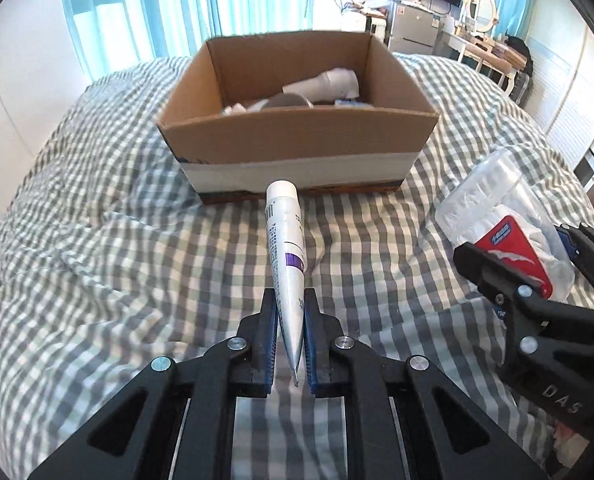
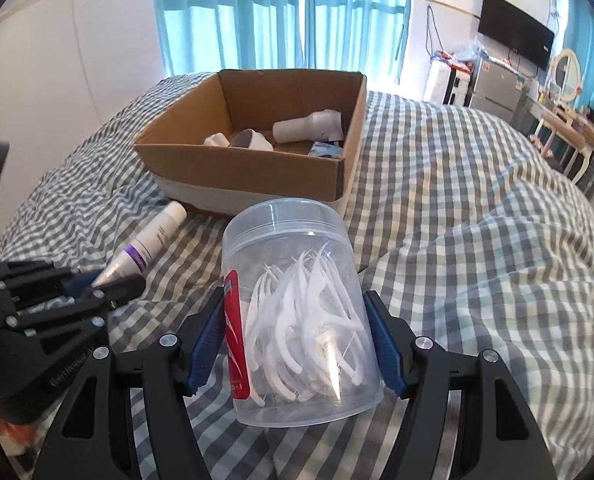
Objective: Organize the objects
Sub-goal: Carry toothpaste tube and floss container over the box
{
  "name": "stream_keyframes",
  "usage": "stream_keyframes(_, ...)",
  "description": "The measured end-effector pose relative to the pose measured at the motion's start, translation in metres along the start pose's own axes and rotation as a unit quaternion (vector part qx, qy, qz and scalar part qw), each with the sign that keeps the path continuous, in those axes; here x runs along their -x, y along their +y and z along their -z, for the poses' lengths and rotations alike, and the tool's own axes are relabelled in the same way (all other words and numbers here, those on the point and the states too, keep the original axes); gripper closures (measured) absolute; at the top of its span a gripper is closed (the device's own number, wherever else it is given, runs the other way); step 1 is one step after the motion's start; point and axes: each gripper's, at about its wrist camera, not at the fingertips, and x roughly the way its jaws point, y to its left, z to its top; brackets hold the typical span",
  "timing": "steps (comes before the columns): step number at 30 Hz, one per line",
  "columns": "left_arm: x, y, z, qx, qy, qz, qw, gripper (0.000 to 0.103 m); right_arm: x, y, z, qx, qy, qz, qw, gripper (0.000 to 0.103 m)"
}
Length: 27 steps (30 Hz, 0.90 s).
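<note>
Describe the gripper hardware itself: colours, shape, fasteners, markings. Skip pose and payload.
Both match. The left gripper and right gripper are matte black plastic with angular linkage arms that have cut-out slots, joined by round silver pivot screws. The fingers carry blue ribbed pads on their inner faces. The right gripper's body shows embossed letters in the left wrist view, seemingly "DAS". No cables, sleeves or hands are visible.

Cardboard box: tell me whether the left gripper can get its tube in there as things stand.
Probably yes. The cardboard box is open-topped, straight ahead of the left gripper, and only bare bedding lies between; the tube must clear the near wall.
</note>
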Motion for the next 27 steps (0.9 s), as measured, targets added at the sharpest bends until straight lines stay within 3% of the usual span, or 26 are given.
stream_keyframes(15,0.065,0.009,-0.01,-0.002,-0.081,0.006,0.9967,0.092,0.071,0.01,-0.021,0.032,-0.062,0.018,0.997,0.037)
stream_keyframes(27,0.086,0.016,-0.077,-0.021,-0.148,0.006,0.9887,0.092,0.076,0.009,-0.095,0.036,-0.11,0.036,0.993,0.037)
